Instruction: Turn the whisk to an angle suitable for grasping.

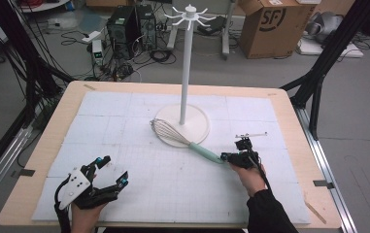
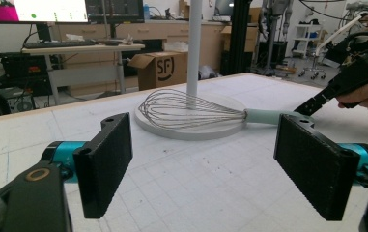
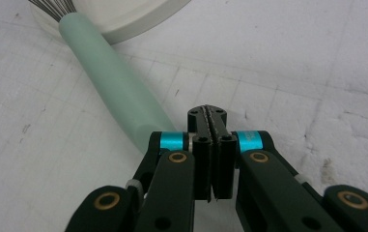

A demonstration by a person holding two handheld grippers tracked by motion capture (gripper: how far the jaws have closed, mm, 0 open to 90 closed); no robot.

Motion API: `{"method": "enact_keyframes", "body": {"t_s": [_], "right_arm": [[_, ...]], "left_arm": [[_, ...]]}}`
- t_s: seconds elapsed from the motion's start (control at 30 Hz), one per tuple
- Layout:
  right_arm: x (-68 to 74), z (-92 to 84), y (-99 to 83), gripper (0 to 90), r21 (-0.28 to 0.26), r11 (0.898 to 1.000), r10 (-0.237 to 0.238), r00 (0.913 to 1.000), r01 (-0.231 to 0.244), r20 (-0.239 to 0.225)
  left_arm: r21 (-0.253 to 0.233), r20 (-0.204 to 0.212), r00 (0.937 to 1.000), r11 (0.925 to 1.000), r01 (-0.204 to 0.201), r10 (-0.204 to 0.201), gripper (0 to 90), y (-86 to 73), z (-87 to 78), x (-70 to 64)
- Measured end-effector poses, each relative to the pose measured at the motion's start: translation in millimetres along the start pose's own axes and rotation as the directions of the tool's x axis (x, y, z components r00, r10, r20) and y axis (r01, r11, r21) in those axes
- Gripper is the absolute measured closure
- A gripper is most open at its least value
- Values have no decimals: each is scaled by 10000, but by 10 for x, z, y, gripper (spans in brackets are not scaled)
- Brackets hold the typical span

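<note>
Whisk handle (image 3: 119, 92) lies just beside the closed right hand-held gripper (image 3: 213, 121).

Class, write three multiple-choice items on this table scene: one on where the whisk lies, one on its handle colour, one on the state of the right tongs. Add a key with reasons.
1. Where do the wires of the whisk rest?
A. on the round base of the white stand
B. in a cardboard box
C. hung from the stand's hooks

2. What colour is the whisk's handle?
A. red
B. pale green
C. black

3. How do the right tongs stand?
A. wide open
B. shut with nothing between
C. shut on the stand's pole

Key: 1 A, the wires overlap the base; 2 B, the handle looks mint; 3 B, the pads meet beside the handle's end.
</note>
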State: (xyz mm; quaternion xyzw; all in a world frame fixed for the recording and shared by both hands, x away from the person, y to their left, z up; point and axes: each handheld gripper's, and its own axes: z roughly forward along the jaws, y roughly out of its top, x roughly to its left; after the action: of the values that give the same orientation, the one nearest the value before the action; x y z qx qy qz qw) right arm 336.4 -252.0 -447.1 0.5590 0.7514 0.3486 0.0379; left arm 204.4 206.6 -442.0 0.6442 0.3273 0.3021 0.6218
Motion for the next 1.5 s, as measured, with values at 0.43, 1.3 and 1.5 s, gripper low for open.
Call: {"method": "enact_keyframes", "body": {"t_s": [0.43, 1.3, 1.5], "right_arm": [[-39, -287, -105, 897, -1704, 9844, -487, 9984, 431, -287], [104, -817, -762, 389, -3487, 9051, -2081, 9687, 2432, 1353], [137, -946, -959, 312, -3735, 8883, -2345, 9632, 2671, 1310]], "left_arm": [[18, 10, 10000, 10000, -13, 13, 218, -2, 1, 0], [54, 700, 9975, 9999, 92, -96, 201, 6, 349, -20], [36, 870, 9962, 10000, 75, -78, 201, 11, 399, -38]]}}
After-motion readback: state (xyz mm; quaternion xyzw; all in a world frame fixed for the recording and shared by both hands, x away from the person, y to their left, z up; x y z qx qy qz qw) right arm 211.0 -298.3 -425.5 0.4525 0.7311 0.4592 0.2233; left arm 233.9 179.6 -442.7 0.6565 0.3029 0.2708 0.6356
